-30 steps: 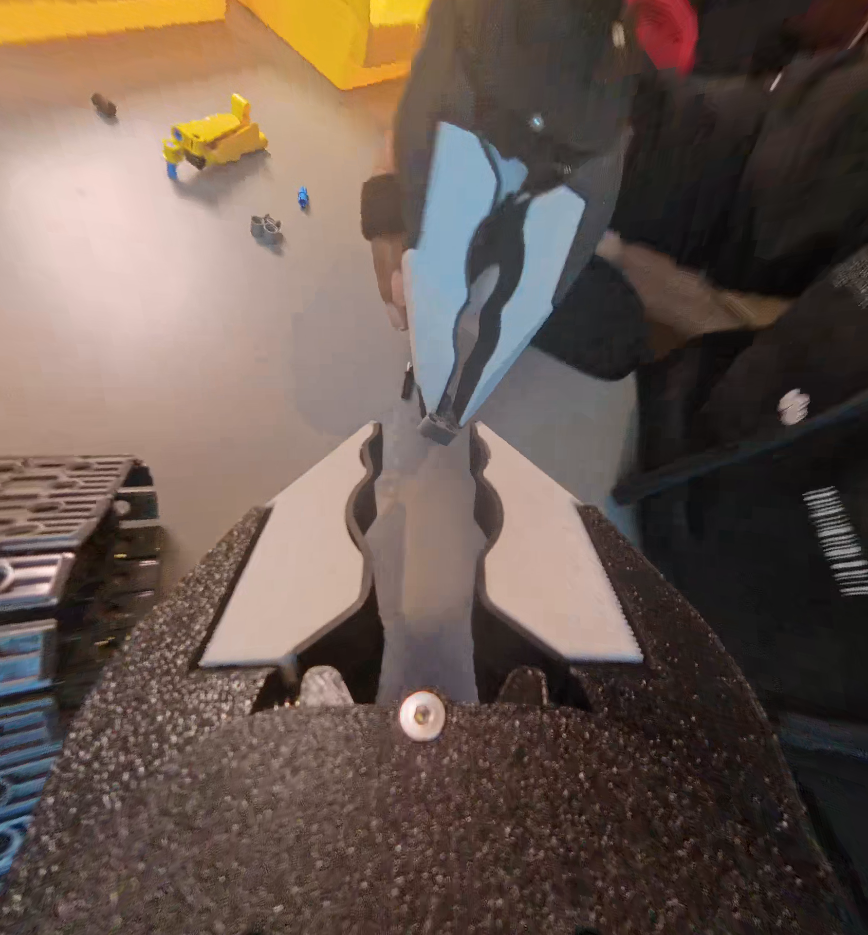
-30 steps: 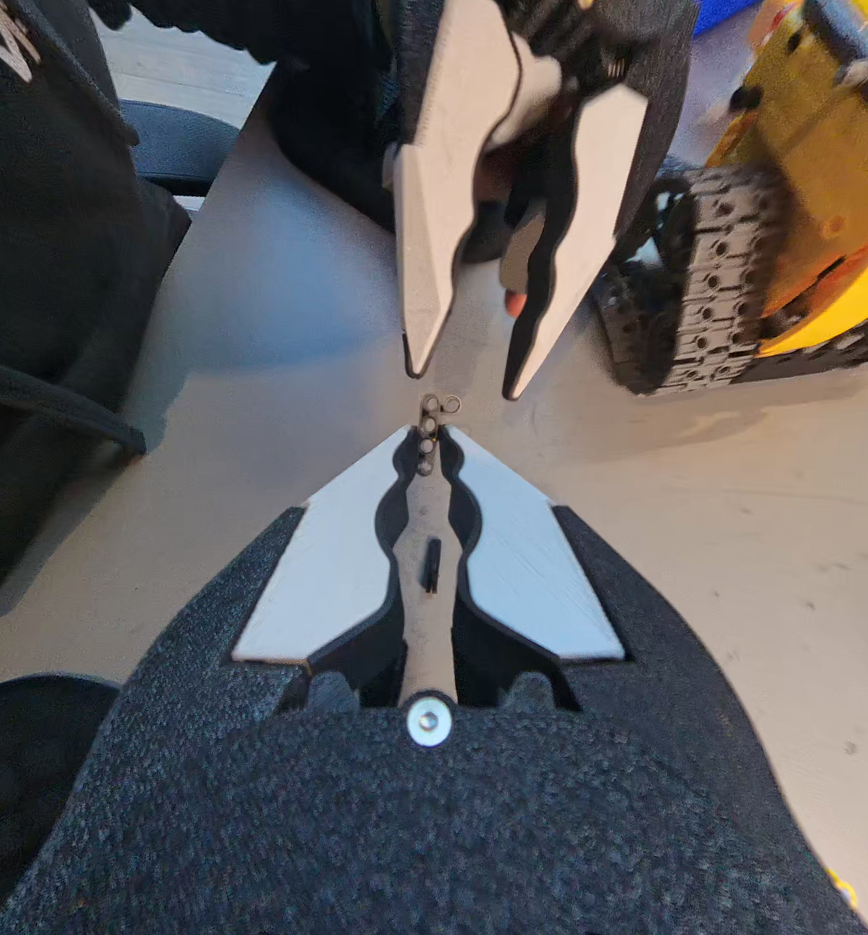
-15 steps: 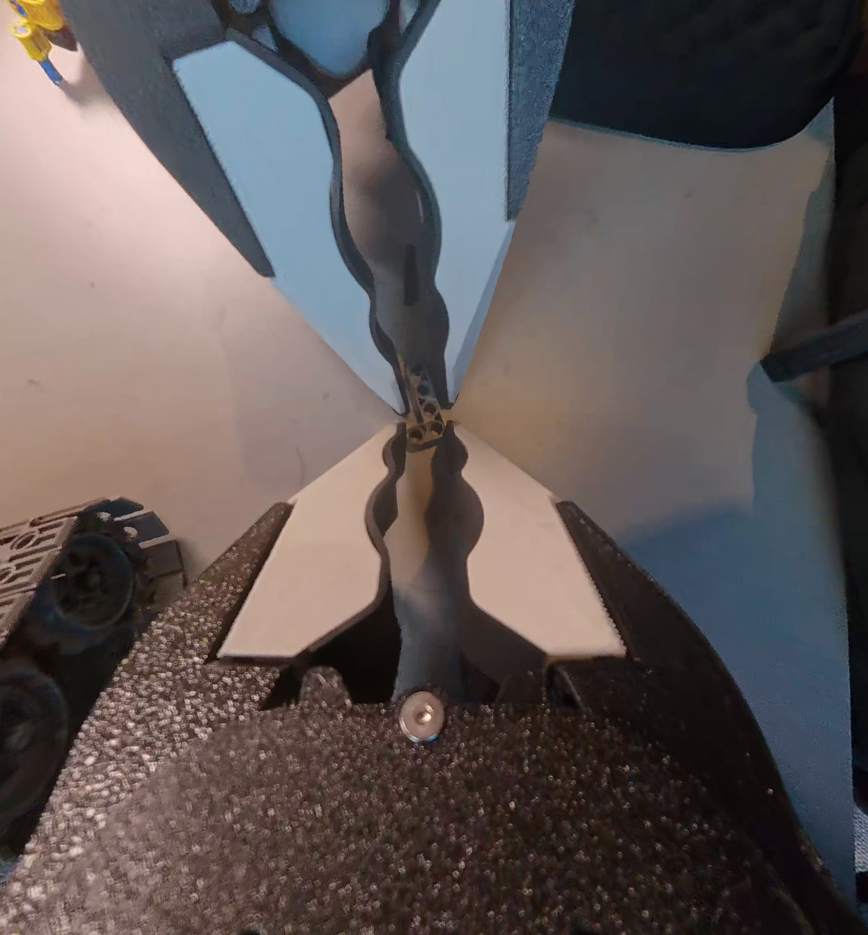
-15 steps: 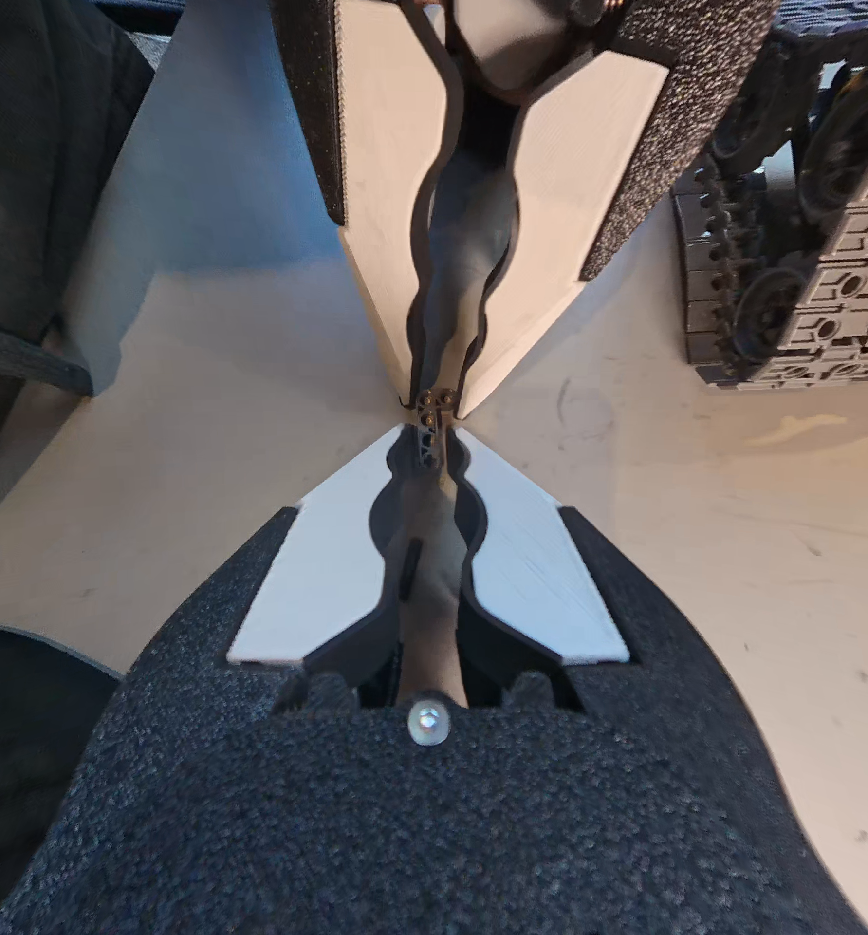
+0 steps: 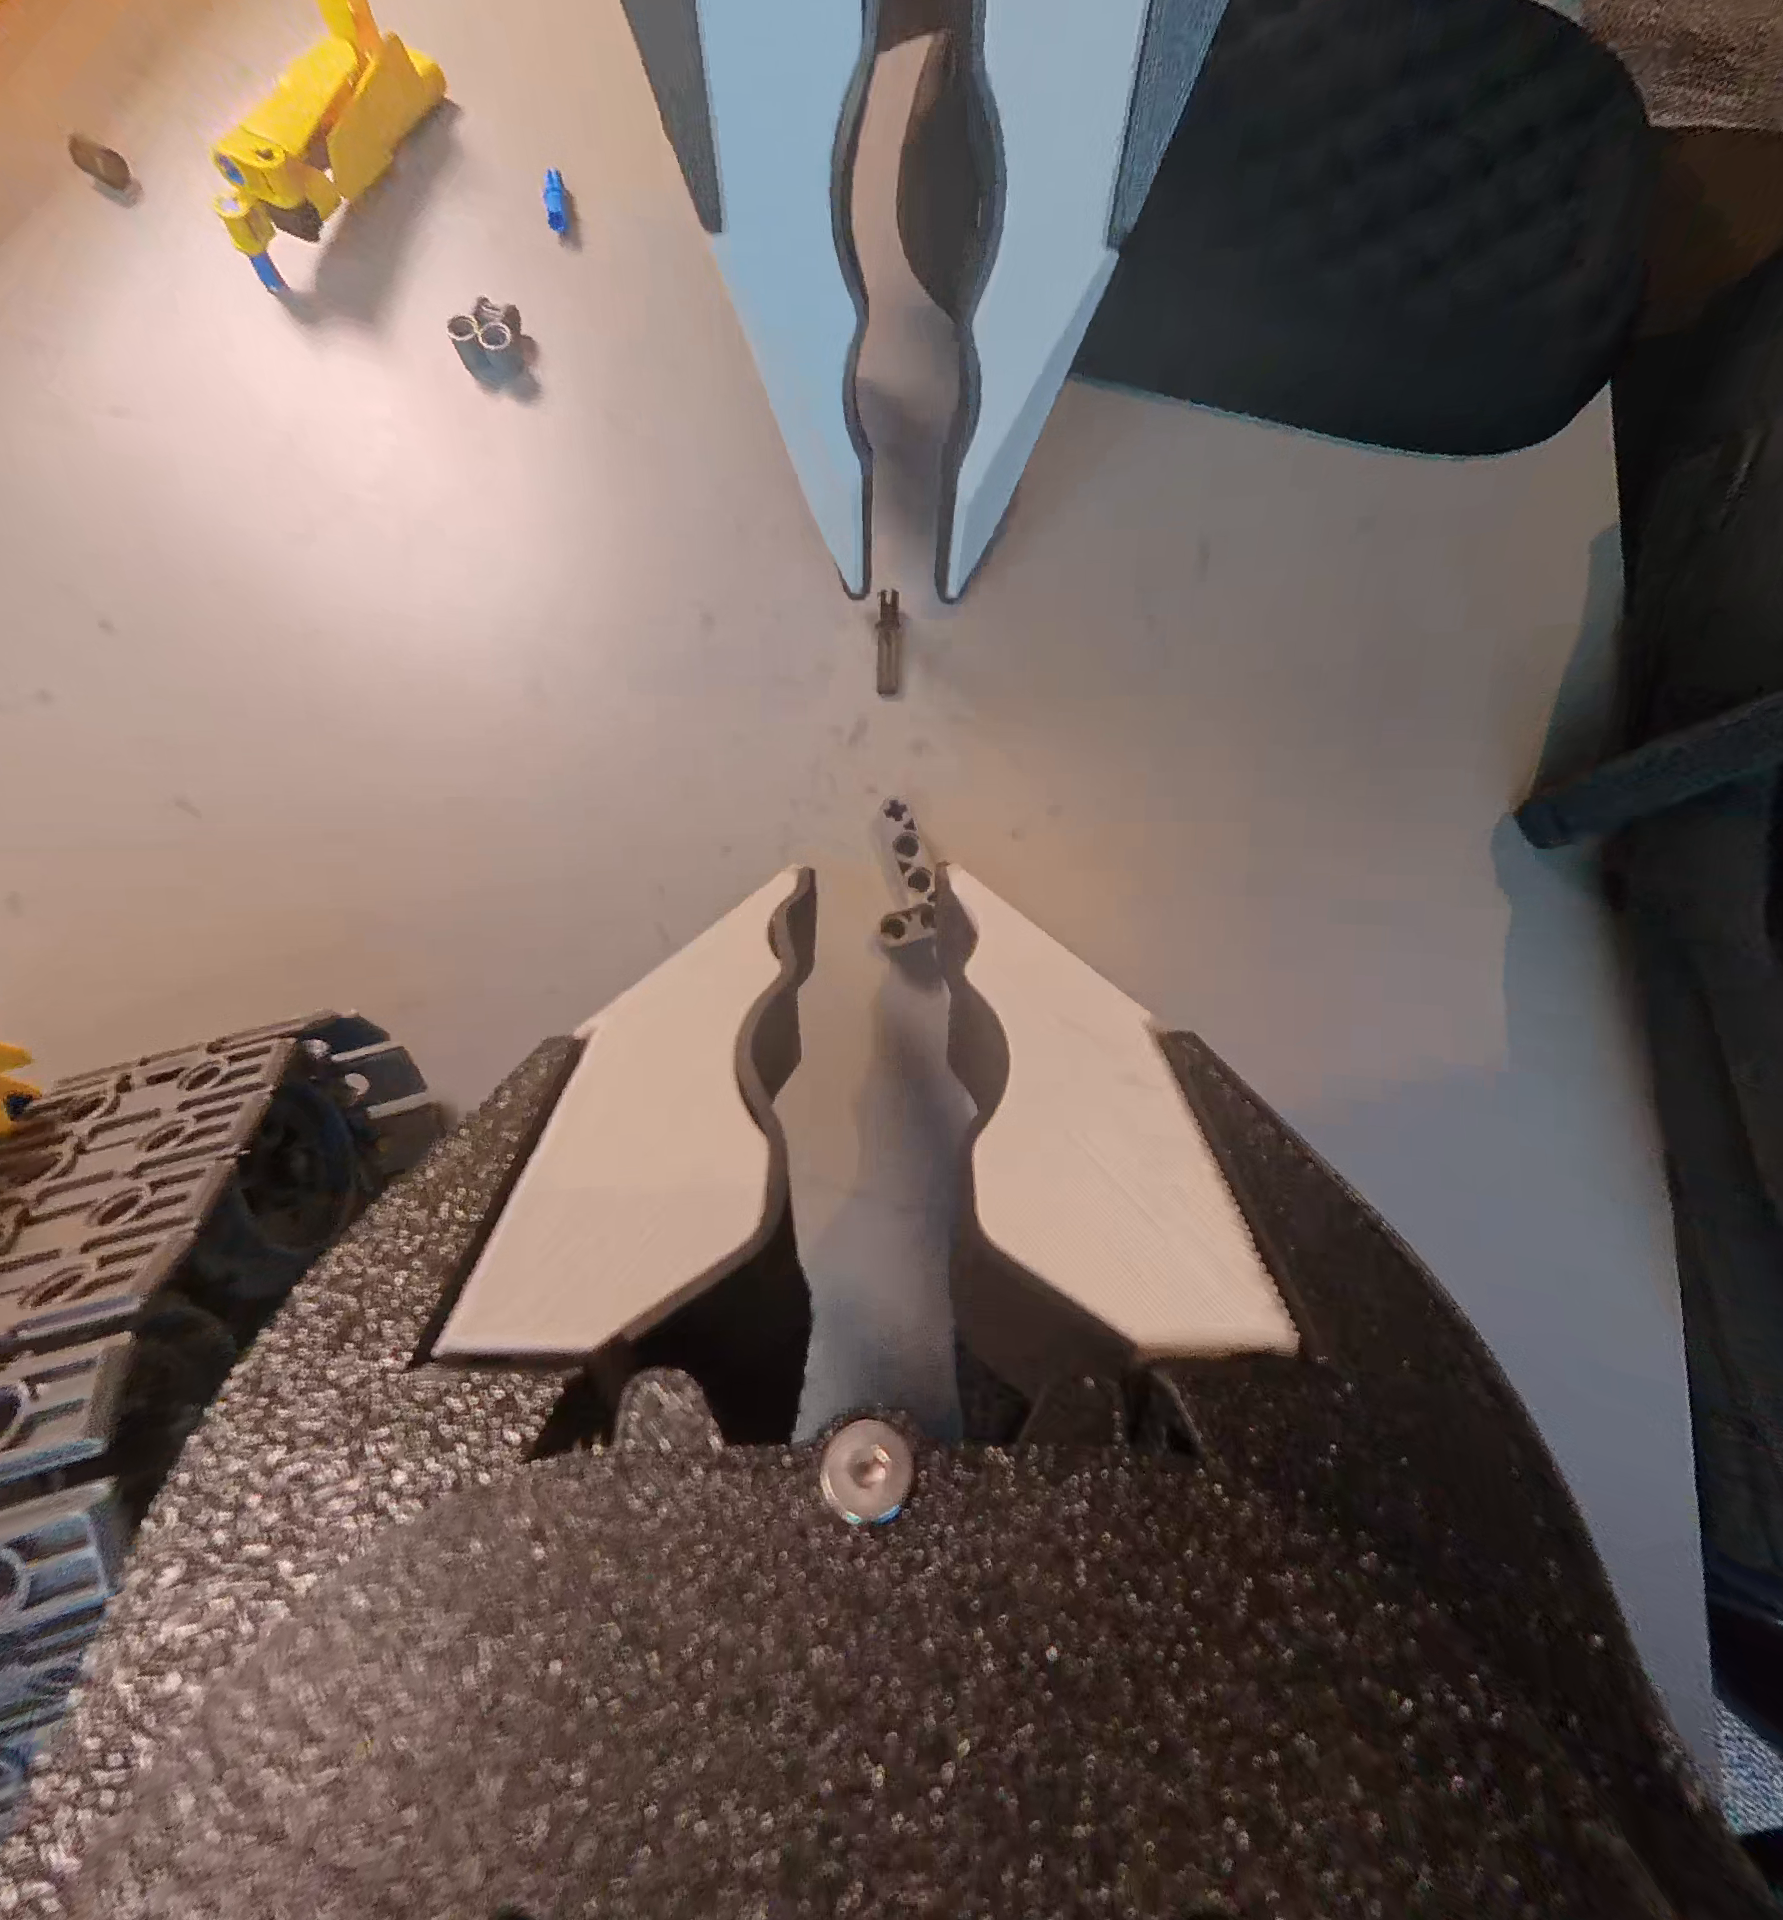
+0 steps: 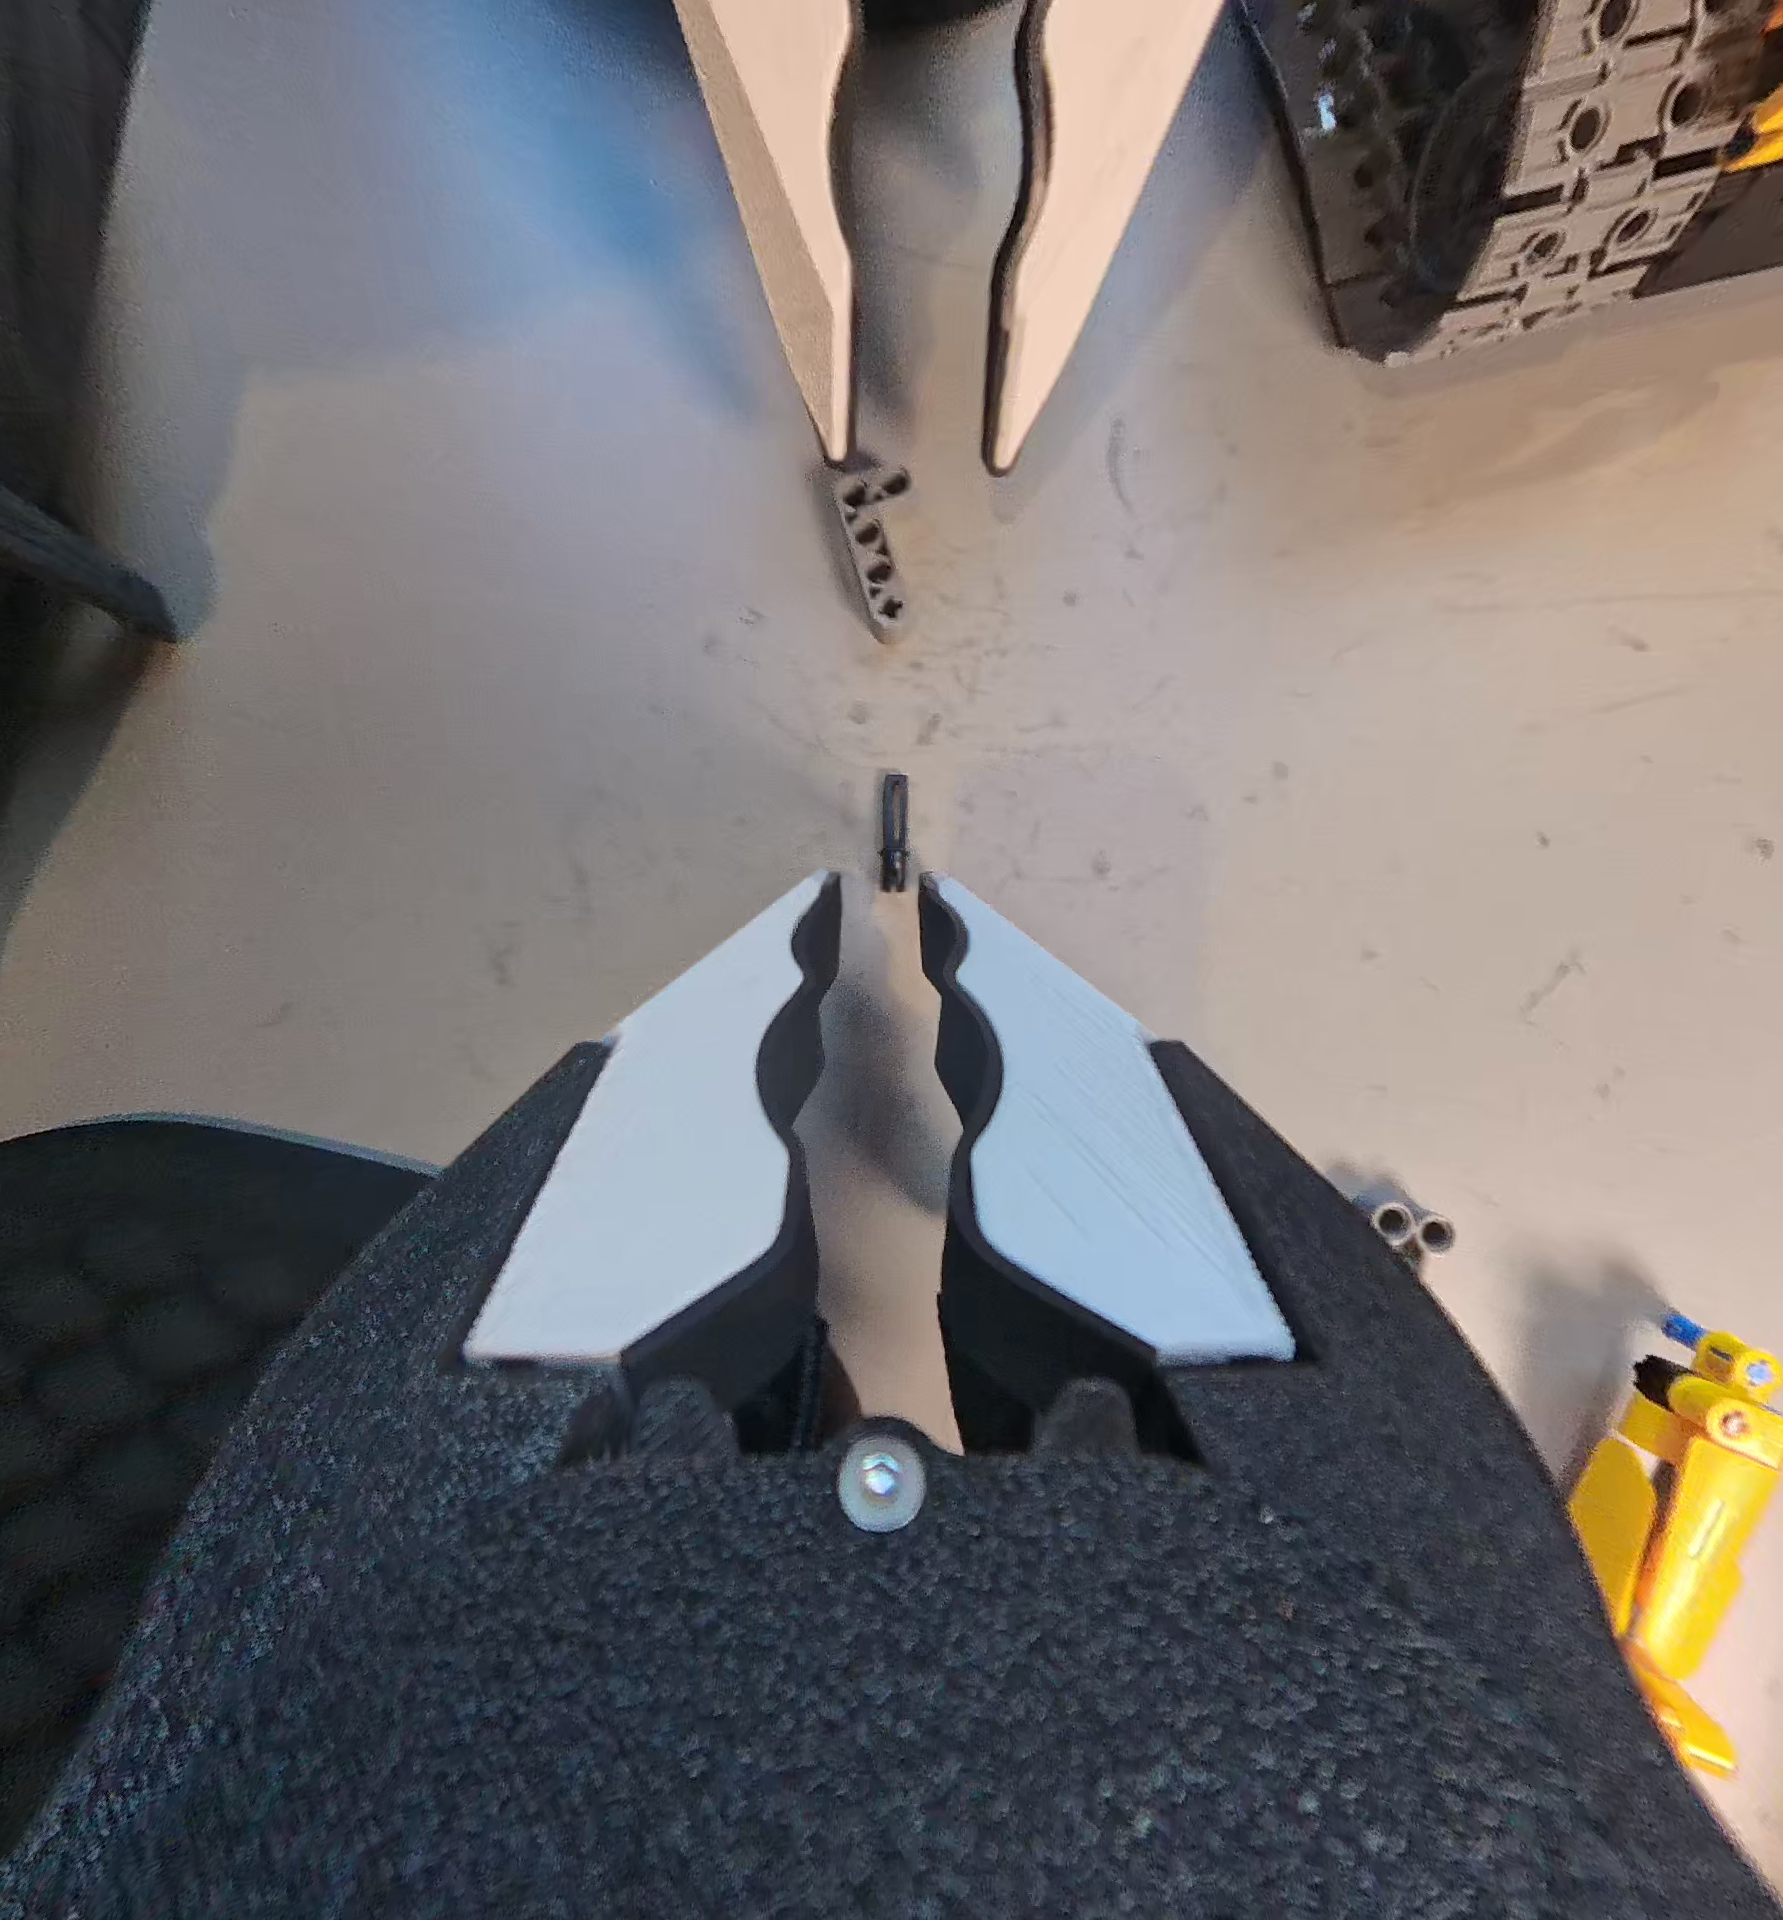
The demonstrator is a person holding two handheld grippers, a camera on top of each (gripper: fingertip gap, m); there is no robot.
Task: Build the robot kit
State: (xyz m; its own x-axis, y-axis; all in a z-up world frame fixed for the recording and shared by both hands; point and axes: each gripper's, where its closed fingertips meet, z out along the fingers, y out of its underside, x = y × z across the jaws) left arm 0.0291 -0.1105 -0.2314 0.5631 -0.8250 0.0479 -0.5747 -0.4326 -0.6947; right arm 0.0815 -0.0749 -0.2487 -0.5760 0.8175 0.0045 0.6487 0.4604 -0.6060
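Note:
A small grey L-shaped beam with holes (image 5: 906,871) lies on the table, touching the inner tip of one of my left gripper's fingers. My left gripper (image 5: 879,883) is open and holds nothing. A short black pin (image 5: 888,655) lies on the table between the two grippers, just in front of my right gripper (image 5: 902,594), which is open and empty. In the right wrist view the pin (image 6: 893,831) is at my right gripper's (image 6: 879,883) tips. The beam (image 6: 871,545) lies by the left gripper (image 6: 918,457) beyond.
A black tracked toy vehicle with yellow parts (image 5: 87,1195) (image 6: 1541,156) stands beside the left gripper. A small yellow assembly (image 5: 326,125) (image 6: 1687,1496), a grey connector (image 5: 492,338) (image 6: 1412,1231) and a blue pin (image 5: 554,200) lie loose. A black chair (image 5: 1386,208) borders the table edge. My right fingertips sit around 7 centimeters from my left ones. The right tips stand about 10 centimeters off the grey connector (image 5: 492,338).
Half a second ago both grippers met tip to tip, shut on the grey beam. Both have opened and drawn apart, and the beam now lies on the table.

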